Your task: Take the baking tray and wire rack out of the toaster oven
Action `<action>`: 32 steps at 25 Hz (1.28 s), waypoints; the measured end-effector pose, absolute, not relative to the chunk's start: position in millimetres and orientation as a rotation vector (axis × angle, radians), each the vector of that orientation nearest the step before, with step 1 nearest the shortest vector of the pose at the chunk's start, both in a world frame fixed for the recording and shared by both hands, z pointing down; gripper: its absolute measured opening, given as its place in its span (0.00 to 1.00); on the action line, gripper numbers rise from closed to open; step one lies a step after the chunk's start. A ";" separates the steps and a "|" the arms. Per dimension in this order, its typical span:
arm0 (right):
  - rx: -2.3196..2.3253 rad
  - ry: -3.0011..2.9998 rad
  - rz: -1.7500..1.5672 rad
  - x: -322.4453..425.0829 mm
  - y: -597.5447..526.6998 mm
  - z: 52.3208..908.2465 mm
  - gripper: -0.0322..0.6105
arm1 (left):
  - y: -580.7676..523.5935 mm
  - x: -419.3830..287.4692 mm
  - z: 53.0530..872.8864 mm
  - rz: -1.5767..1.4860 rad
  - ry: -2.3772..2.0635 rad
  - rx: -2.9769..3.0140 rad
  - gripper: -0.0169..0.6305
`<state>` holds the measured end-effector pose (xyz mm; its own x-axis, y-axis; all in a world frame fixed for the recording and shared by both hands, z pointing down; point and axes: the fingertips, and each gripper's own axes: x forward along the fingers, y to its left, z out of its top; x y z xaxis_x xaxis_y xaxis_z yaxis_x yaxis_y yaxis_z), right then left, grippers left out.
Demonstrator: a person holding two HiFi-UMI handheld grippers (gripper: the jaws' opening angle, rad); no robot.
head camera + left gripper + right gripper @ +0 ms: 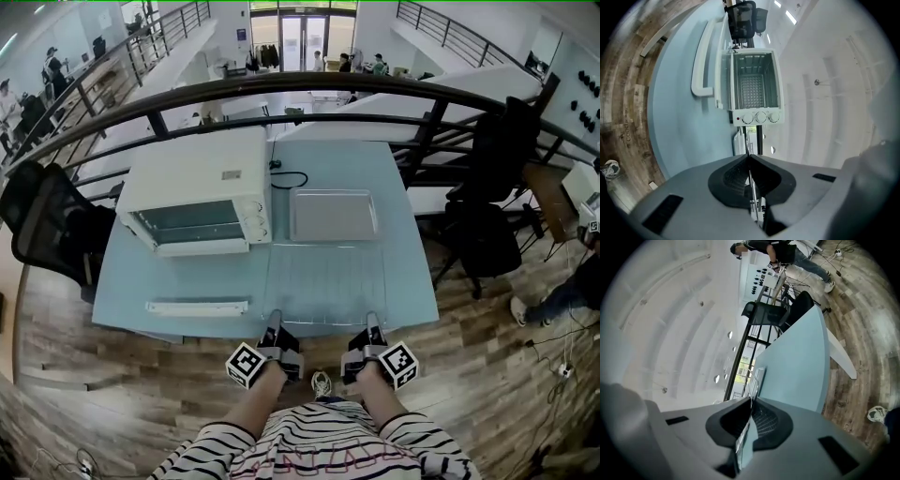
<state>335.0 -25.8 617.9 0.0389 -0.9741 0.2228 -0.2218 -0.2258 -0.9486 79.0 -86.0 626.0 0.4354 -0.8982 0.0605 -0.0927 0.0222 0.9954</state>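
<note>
The white toaster oven [197, 192] stands at the back left of the pale blue table [412, 281], its door folded down with the white handle [197, 307] toward me. In the left gripper view the oven [754, 84] shows an empty cavity. The grey baking tray [333, 214] lies flat on the table to the oven's right. The wire rack [323, 281] is in front of the tray, level over the table's near half. My left gripper [275, 328] and right gripper [372, 328] are each shut on its near edge. A thin wire runs between the left gripper's [749, 157] pads and between the right gripper's [751, 401] pads.
A black power cord [291, 178] lies behind the oven. Black chairs stand at the left [47, 225] and right [492, 225] of the table. A dark railing [309, 84] runs along the far side. A person [572, 291] is at the right edge.
</note>
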 end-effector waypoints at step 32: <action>-1.752 1.349 -1.624 403.8 -68.0 702.8 0.11 | -108.2 149.1 695.1 -0.244 -1.127 1.414 0.07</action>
